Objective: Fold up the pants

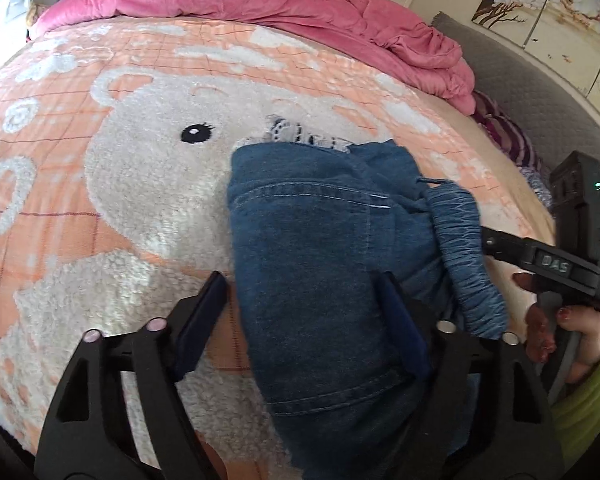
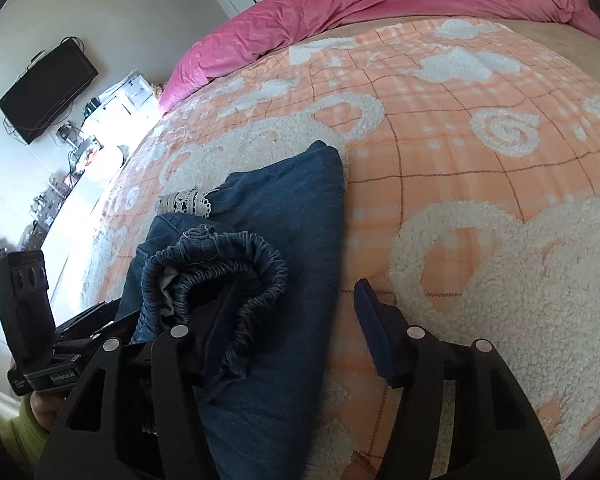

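The denim pants [image 1: 324, 264] are sitting folded into a chunky bundle on the bear blanket [image 1: 100, 184], right beside the bear's eye [image 1: 196, 133]. Both claws are spread wide and gripping nothing: left claw [image 1: 304, 312] straddling the bundle, right claw [image 2: 296, 332] by the elastic waistband [image 2: 220, 276], probably tidying. Its body is showing "DAS" [image 1: 555, 263].

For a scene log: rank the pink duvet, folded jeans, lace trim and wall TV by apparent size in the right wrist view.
1. Folded jeans and pink duvet: alike, and the jeans lie far nearer, so unranked.
2. Wall TV.
3. Lace trim.
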`<state>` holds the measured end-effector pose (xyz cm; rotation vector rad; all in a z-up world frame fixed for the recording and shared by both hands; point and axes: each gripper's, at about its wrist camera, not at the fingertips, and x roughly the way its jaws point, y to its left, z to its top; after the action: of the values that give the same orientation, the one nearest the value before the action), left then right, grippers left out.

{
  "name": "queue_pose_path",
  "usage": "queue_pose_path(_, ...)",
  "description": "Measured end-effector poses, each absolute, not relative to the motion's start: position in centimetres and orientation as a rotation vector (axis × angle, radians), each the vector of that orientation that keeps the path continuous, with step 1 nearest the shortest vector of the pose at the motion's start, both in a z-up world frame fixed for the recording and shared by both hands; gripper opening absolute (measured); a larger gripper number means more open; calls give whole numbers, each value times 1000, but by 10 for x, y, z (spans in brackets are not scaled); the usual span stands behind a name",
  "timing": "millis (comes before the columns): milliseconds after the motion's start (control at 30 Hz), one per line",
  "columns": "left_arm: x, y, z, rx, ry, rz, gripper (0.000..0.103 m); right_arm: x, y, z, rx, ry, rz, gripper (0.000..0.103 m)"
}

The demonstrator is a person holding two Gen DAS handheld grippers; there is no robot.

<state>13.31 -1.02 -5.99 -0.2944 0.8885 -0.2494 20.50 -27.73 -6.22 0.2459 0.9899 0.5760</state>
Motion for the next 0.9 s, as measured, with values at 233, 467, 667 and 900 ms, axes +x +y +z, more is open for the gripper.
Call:
queue_pose_path(233,137,-18,-61,-307,884,-261,68,222,-271,-70,310,1039,622,57)
queue_pose_path(467,137,-27,-60,-282,870,-235,53,212,-266,-64,299,995,671,18)
queue_pose_path(667,125,-30,-51,-286,812,-242,28,185,-255,-49,146,870,632,10)
queue_pose_path(900,114,-28,-37,-281,767,-252,22,167,-244,-29,97,763,659,10)
